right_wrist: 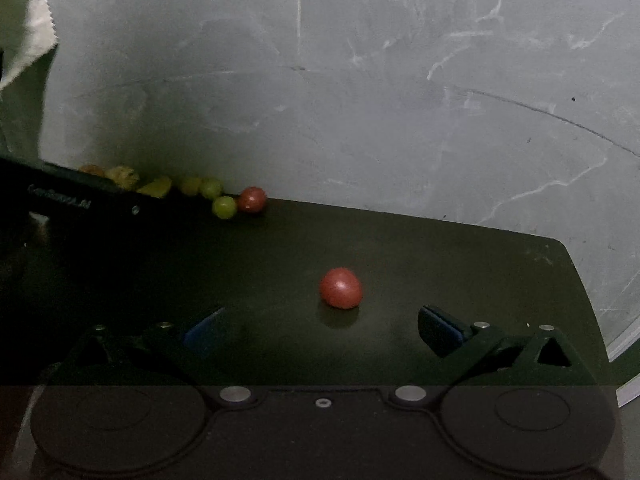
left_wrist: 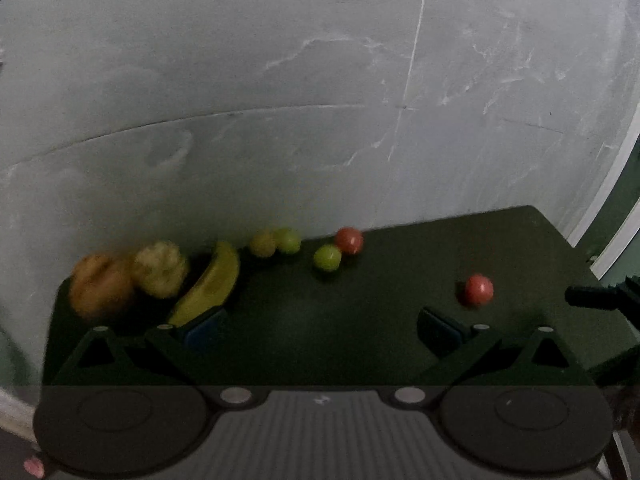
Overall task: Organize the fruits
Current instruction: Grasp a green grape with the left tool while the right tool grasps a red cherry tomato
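- Nearest to the right camera, the right claw is spread wide and grasps nothing; its blue-padded fingers stand on both sides of a free gap.
- One red fruit lies alone on the dark desk, just ahead of this gap and not touching any finger.
- On the other side, the left claw is also released, with nothing between its fingers.
- A banana lies just in front of its left finger, at the left end of the desk.
- Beside the banana are an orange fruit and a pale bumpy fruit, both blurred.
- Further back, near the grey wall, lie a yellowish fruit, two green fruits and a second red fruit, close together.
- The right claw's tip shows at the right edge of the left view.
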A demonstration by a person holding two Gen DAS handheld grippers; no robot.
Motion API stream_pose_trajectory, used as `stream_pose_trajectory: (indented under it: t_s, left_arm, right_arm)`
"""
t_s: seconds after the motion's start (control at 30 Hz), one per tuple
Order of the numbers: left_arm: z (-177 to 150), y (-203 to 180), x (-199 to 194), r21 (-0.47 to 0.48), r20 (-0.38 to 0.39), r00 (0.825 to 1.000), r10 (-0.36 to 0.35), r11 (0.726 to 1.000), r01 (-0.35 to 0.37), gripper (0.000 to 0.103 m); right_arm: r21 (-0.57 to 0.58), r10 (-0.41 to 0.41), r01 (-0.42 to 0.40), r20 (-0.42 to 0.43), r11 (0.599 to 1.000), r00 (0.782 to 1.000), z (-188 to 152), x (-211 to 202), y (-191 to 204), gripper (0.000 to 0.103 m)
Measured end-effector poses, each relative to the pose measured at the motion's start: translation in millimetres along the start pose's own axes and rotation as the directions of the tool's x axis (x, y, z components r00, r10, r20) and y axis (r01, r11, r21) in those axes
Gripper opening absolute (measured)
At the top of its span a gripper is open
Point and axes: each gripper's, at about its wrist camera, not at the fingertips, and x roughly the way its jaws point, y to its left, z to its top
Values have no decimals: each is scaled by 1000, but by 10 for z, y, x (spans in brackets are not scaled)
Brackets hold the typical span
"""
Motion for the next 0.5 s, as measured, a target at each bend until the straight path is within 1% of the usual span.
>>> stream_pose_trajectory:
  t_s: [0.13,0.27,0.5]
  left_arm:
    - [96,-26,282,7,2,1000,-22,1000,22,102]
    - [153,-46,544,37,-6,999,-34,999,34,102]
    - [202,-62,835,76,-13,999,-48,996,49,101]
  right_arm:
    - [-9,-4,4,-10,1000,1000,43,174,-22,95]
    - [-15,-4,4,-16,1000,1000,72,299,-19,91]
    - [-11,-10,10,-30,1000,999,78,480,40,79]
